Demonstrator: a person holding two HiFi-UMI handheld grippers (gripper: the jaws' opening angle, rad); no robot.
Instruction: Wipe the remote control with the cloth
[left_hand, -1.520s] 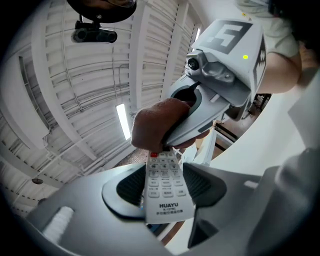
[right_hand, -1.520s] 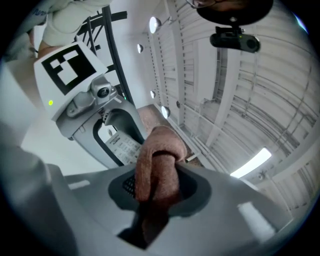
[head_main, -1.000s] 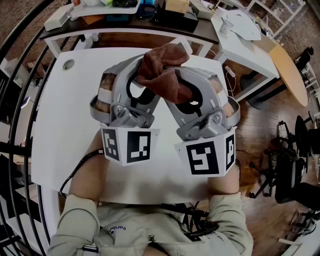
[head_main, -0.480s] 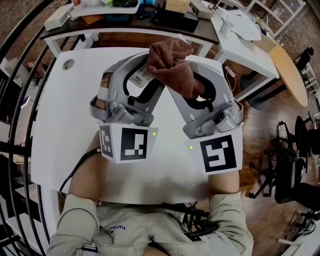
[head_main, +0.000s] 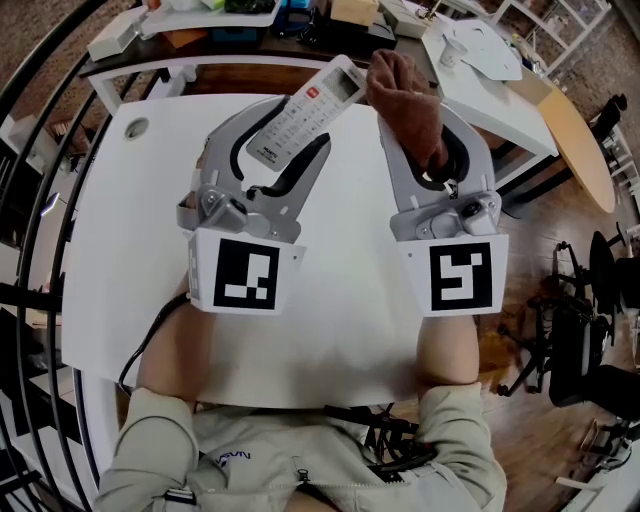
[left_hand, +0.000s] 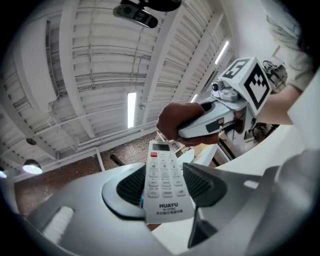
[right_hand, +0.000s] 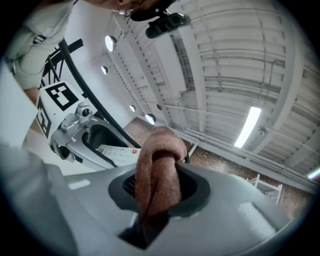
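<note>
Remote control (head_main: 300, 115): white, red button at its far end, clamped across its lower half between the pads of the left tongs (head_main: 285, 140) and held off the surface.

Nearest, at 6 o'clock in the head view: person's pale sleeves (head_main: 150, 440), forearms reaching forward. Next out, the two marker cubes, left one at 7 o'clock, right one at 5 o'clock.

Beyond the cubes, both tongs point away toward 12 o'clock. Remote's button end tilts toward 1 o'clock, buttons facing up. Right tongs (head_main: 425, 130) are closed on a bunched brown cloth (head_main: 410, 105), a fold of it bulging out past the tips. Cloth sits at the remote's 3 o'clock, just beside its far end; contact not clear.

Underneath: white surface (head_main: 120, 250), a small round fitting near its 10 o'clock corner.

Farthest: cluttered dark table (head_main: 250, 45) at 12 o'clock, wooden floor (head_main: 560, 260) at 3 o'clock, black railing (head_main: 40, 150) at 9 o'clock.
</note>
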